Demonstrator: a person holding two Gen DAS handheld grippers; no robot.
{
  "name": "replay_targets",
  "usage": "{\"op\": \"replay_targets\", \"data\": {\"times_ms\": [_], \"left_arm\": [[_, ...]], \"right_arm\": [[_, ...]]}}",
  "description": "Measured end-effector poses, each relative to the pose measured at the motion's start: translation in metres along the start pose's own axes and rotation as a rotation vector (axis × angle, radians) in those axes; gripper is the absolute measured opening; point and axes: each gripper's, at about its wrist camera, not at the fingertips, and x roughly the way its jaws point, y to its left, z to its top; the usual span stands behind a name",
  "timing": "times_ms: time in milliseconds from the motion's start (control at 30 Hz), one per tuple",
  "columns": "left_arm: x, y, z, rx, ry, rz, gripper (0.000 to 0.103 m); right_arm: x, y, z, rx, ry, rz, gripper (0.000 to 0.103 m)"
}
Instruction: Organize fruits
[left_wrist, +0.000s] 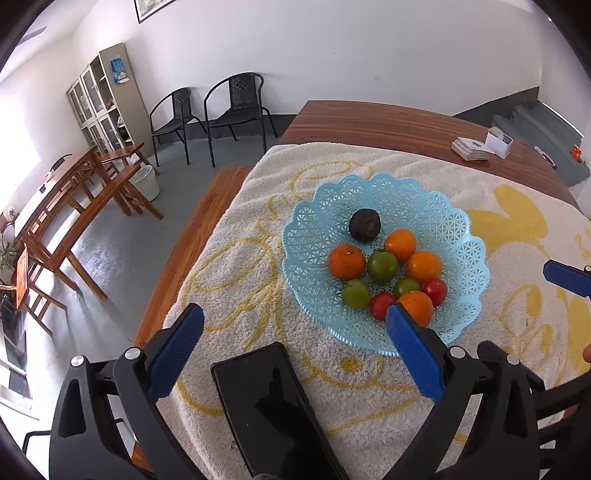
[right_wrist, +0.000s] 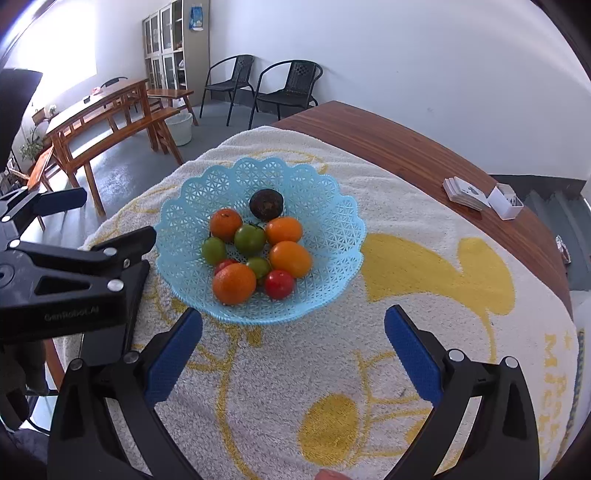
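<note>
Two grippers hang over a wooden table (left_wrist: 369, 122), both with jaws spread wide and holding nothing. Cream towel (left_wrist: 258, 277) with yellow print covers the near part of the table; everything for the task sits on it.

Left gripper (left_wrist: 295, 317) low over the towel, pointing at the near left rim of the basket, blue pads far apart, its right pad overlapping the nearest orange in the left wrist view. Black flat slab (left_wrist: 266, 406) runs out under it between the fingers. In the right wrist view its black body comes in from the left edge, just beside the basket rim; contact cannot be told.

Right gripper (right_wrist: 293, 325) hovers above the towel on the near side of the basket, clear of it, fingers apart, no fruit between them.

Light blue lattice basket (right_wrist: 332, 221) with scalloped rim, upright, holds all the fruit in one cluster at its centre: four oranges (right_wrist: 233, 282), three green tomatoes (right_wrist: 250, 238), two red tomatoes (right_wrist: 279, 283), packed touching each other. One dark brown round fruit (right_wrist: 266, 204) sits at the far side of the cluster, close behind the rear orange and top green tomato.

Far right on bare wood: stack of cards (right_wrist: 465, 194) beside a small white box (right_wrist: 508, 203), well apart from the basket.
</note>
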Motion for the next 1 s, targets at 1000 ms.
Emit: {"op": "replay_targets", "data": {"times_ms": [1000], "left_arm": [[-0.002,0.009,-0.007,-0.041,0.026,0.05,0.1]], "right_arm": [[0.003,0.005,0.006,-0.015,-0.018,0.019,0.098]]}}
